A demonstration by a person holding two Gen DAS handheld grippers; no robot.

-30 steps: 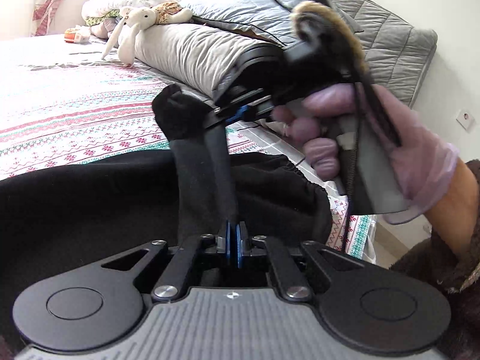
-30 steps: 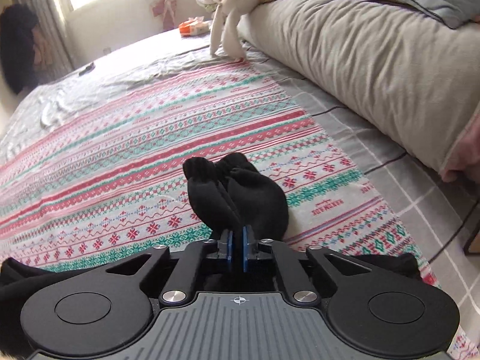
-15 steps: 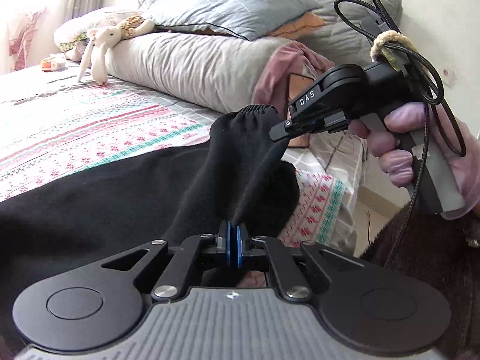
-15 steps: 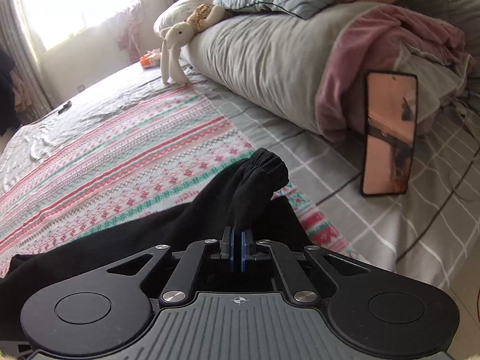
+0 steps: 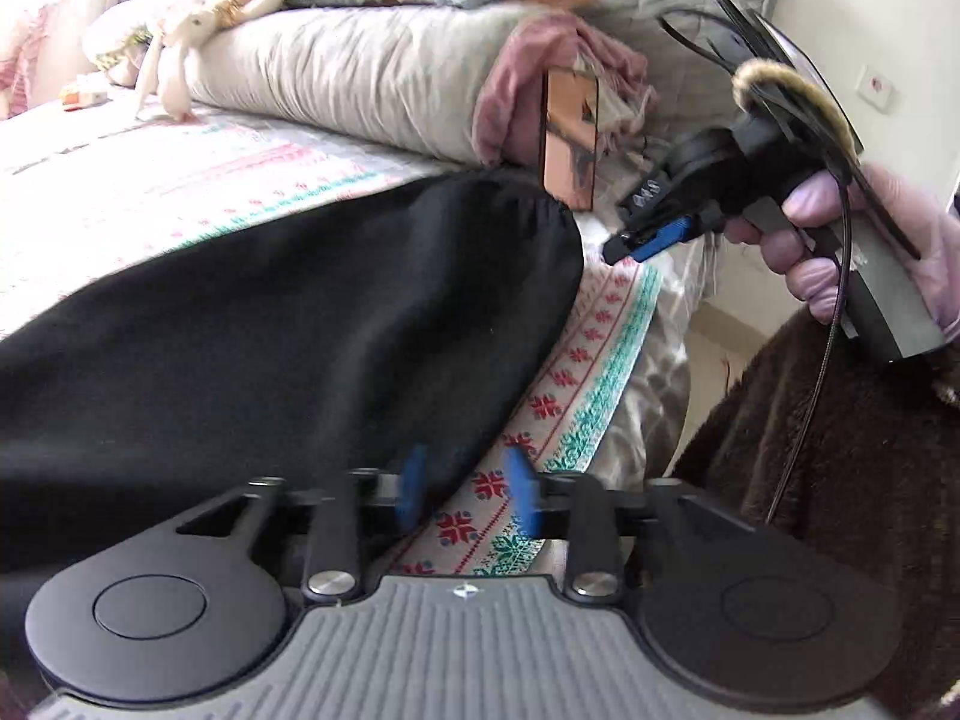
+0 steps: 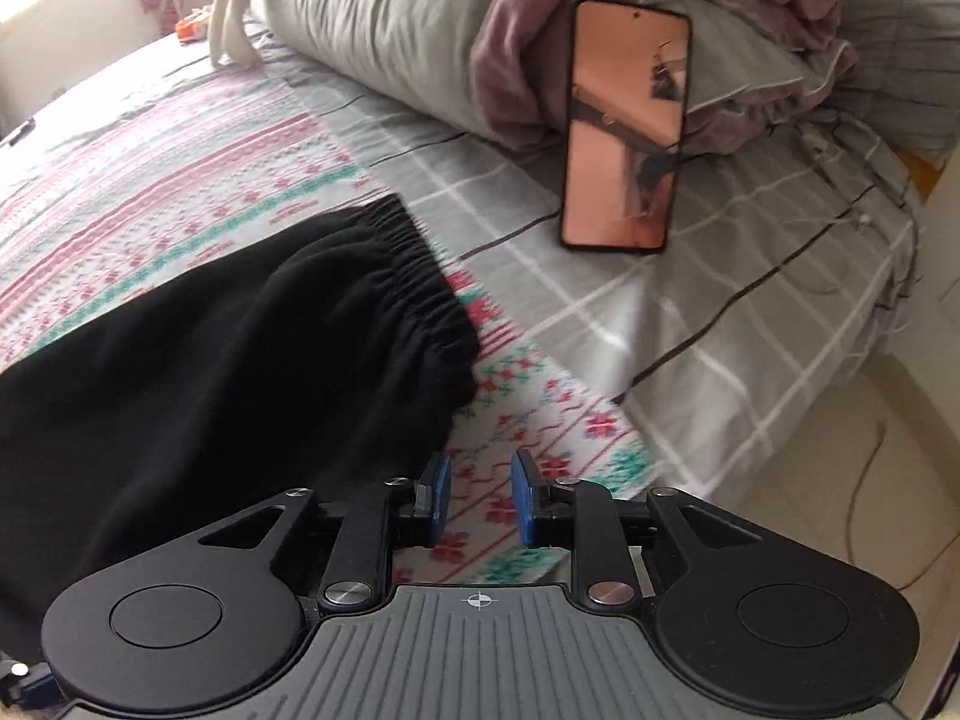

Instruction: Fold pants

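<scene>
Black pants (image 6: 210, 372) lying flat on the bed (image 6: 690, 300), elastic end on the right. Left gripper (image 5: 462, 495) and right gripper (image 6: 480, 498) both opening, nothing pinched. Could snag the cloth edge pulling away and spoil the fold.

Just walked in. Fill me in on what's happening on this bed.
A person with a tool in each hand is folding black pants on the patterned bedspread. Both the left tool and right tool are opening with nothing between their pads. The pants lie flat, waistband toward a propped phone.
</scene>
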